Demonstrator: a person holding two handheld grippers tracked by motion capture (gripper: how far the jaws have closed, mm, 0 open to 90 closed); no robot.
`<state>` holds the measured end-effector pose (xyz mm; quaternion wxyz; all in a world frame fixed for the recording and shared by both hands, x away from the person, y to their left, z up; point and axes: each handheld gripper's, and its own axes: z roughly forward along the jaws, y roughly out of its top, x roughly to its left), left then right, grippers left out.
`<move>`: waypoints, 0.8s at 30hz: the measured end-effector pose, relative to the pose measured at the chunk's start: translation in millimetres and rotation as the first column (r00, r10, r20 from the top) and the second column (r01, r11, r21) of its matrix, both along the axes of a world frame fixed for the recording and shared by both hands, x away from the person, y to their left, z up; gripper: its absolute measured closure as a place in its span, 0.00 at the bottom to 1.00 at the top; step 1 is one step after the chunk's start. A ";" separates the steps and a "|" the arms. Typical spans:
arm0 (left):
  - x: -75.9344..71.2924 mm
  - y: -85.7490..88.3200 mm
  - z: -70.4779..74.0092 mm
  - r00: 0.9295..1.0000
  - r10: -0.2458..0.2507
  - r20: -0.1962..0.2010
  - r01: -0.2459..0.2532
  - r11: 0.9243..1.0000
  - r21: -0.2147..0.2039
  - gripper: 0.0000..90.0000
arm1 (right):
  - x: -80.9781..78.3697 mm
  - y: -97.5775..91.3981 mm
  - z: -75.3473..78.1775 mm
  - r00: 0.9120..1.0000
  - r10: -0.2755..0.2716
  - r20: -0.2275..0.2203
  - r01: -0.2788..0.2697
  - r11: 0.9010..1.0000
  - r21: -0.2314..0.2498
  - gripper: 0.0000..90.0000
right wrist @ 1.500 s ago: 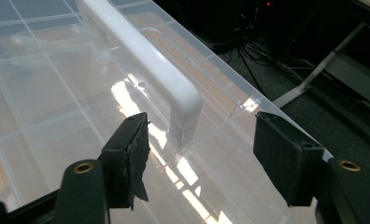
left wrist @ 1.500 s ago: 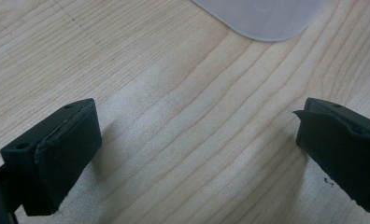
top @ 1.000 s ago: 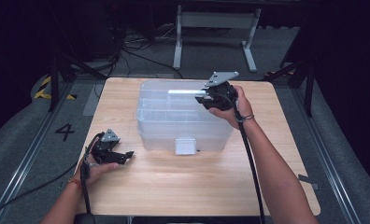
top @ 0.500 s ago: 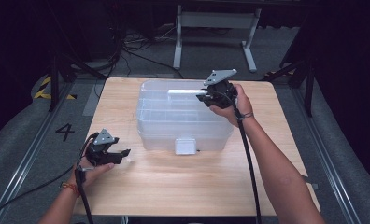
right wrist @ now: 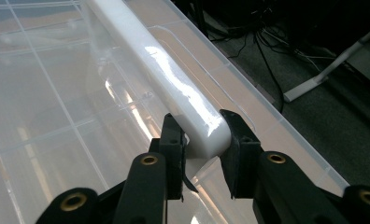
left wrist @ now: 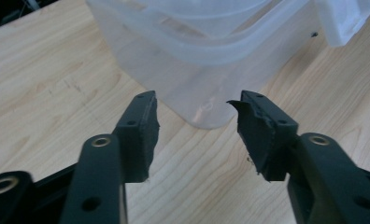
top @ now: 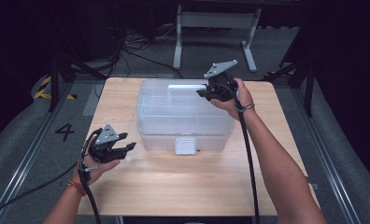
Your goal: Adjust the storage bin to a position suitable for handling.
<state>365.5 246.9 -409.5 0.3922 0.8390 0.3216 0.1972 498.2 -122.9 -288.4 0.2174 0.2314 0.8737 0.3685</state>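
High view, nearest me first: the left gripper (top: 127,148) hangs above the near-left part of the table (top: 183,186), jaws apart around nothing, and they have just been closing; in the left gripper view its pads (left wrist: 141,135) frame the near-left corner of the clear plastic box (top: 183,116) without touching it; that box sits in the middle of the table, its white latch (top: 185,145) facing the person; farther off, at the box's far right edge, the right gripper (top: 202,92) is clamped on the white handle (right wrist: 174,88) that runs along the lid, one pad on each side of its end.

As I see it, the risk lies in that far grip; it bites only the rounded, glossy tip of the handle, so a pull could let the pads slide off; a lift from one end could also tilt the box or drag it across the table, since the left gripper steadies nothing yet; if the latch is fastened, the whole box would rise with the lid.

Count: one box, one handle, one latch, one table, two grippers.
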 end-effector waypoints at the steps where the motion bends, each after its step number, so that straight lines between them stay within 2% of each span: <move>1: 0.6 -2.0 2.2 1.000 0.004 0.007 -0.004 1.000 -0.010 0.58 | 1.4 0.3 1.3 1.000 -0.003 -0.009 0.003 1.000 0.004 0.81; 7: 6.5 -6.4 13.8 1.000 -0.023 0.013 0.024 0.999 -0.048 0.62 | 8.2 0.9 7.7 0.999 -0.012 -0.039 0.012 1.000 0.002 0.81; 10: 12.8 -7.7 16.0 1.000 -0.016 0.011 0.017 0.998 -0.061 0.66 | 10.5 0.4 8.8 0.999 -0.008 -0.048 0.008 1.000 0.006 0.81; 15: 19.3 -11.2 13.1 1.000 0.008 0.023 -0.007 0.998 -0.057 0.73 | 12.2 0.2 10.0 0.999 -0.007 -0.048 0.008 1.000 0.005 0.81; 19: 24.2 -11.9 11.0 0.999 0.009 0.031 -0.007 0.997 -0.073 0.79 | 10.8 0.3 9.8 0.999 -0.015 -0.048 0.015 1.000 0.003 0.81; 20: 25.1 -11.6 11.3 0.999 0.011 0.043 -0.007 0.997 -0.076 0.81 | 10.0 0.1 9.6 0.999 -0.019 -0.047 0.019 1.000 0.002 0.81; 22: 25.8 -11.6 11.1 0.999 0.007 0.044 -0.003 0.996 -0.087 0.84 | 9.7 0.0 9.5 0.999 -0.021 -0.046 0.021 1.000 0.001 0.81; 24: 27.0 -11.0 9.7 0.999 -0.001 0.046 0.006 0.993 -0.115 0.85 | 9.0 0.1 9.3 0.999 -0.021 -0.041 0.021 1.000 -0.002 0.81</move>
